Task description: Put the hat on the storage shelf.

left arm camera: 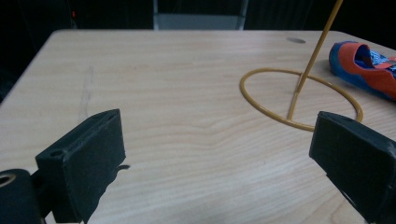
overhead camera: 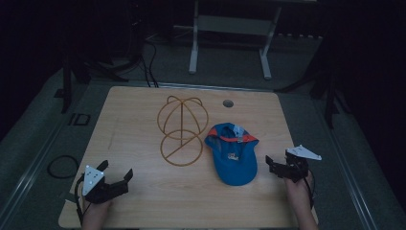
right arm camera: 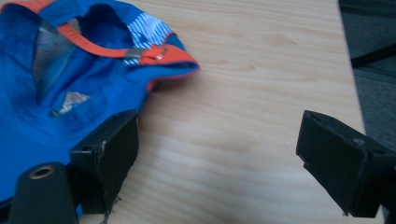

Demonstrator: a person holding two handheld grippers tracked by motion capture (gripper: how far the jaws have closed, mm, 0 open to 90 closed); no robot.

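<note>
We see the blue cap lying flat on the desk, right of centre, its orange-trimmed back strap away from us. Just beside it on its left stands the wire stand, its ring base on the wood. Our right tongs sit near the cap's right edge, jaws wide, holding nothing. Our left tongs rest at the desk's near left corner, well apart from the stand, jaws also wide.
</note>
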